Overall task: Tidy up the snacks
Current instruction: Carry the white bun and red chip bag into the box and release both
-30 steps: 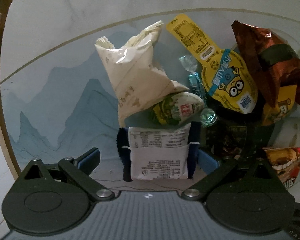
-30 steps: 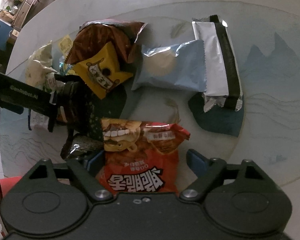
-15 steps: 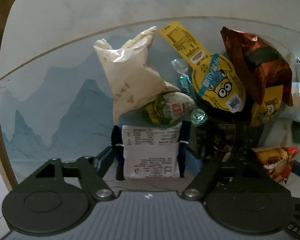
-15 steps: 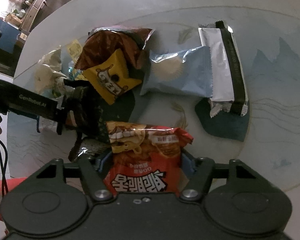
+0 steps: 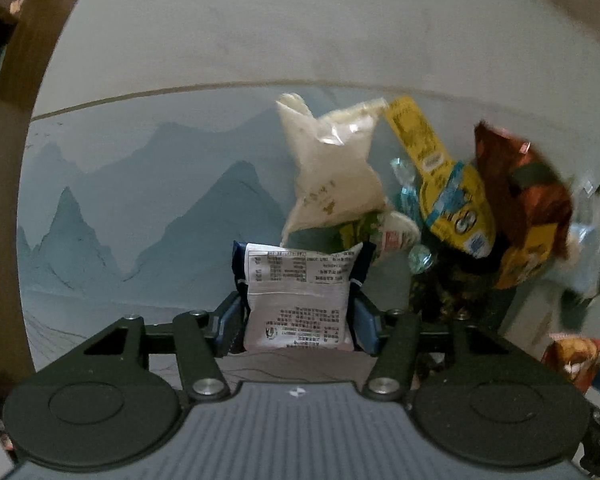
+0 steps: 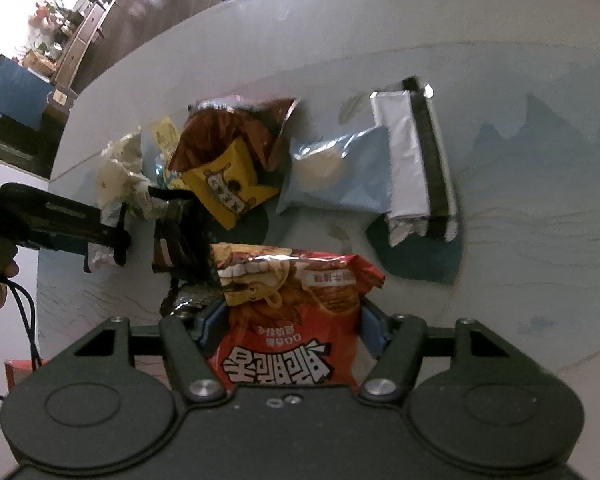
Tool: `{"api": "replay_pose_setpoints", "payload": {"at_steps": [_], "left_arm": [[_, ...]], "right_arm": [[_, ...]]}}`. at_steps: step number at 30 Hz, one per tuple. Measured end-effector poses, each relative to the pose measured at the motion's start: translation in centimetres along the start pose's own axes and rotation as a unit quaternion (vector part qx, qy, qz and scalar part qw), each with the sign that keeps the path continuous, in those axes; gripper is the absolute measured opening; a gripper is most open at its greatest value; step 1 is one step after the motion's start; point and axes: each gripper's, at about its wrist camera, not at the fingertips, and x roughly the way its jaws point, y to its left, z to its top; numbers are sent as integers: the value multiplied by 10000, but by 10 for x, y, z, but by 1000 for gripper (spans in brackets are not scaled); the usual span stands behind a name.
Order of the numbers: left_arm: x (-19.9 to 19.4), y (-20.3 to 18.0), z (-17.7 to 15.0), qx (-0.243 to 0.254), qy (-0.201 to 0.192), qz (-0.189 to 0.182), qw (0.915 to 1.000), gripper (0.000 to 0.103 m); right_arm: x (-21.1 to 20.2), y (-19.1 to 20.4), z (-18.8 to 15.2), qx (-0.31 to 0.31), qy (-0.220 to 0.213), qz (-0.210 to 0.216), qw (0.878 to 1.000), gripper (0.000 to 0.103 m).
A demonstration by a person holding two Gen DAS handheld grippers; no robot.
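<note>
Above the table's near edge, both claws have just clamped and lifted packets: the left gripper point(image 5: 298, 316) is closing on a white printed-label snack pouch point(image 5: 298, 296), the right gripper point(image 6: 290, 328) grips a red crinkly snack bag point(image 6: 288, 312), so sorting can begin.

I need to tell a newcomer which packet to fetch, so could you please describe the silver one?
On the mountain-print table mat, right of the snack pile, lies the silver packet. It overlaps the pale blue packet; only it has a dark stripe.
</note>
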Motion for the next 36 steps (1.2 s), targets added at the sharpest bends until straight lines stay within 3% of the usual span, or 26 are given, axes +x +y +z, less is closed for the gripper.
{"api": "replay_pose_setpoints", "payload": {"at_steps": [10,21,29,36], "left_arm": [[-71,18,-18,-183,-716,-428,9963,57],[-129,20,-94,177,-1150,-317,9927,57],[-136,38,-156,406,-1053,-324,9931,58],[-111,43,-209,628,-812,-318,9942,58]], "right_arm": [[-63,19,-14,-255,-490,112,9984,66],[-113,64,-57,-768,-775,334,9935,66],[-117,88,-96,-1001,-713,384,9917,66],[-92,115,-136,-1316,-391,369,9898,66]]}}
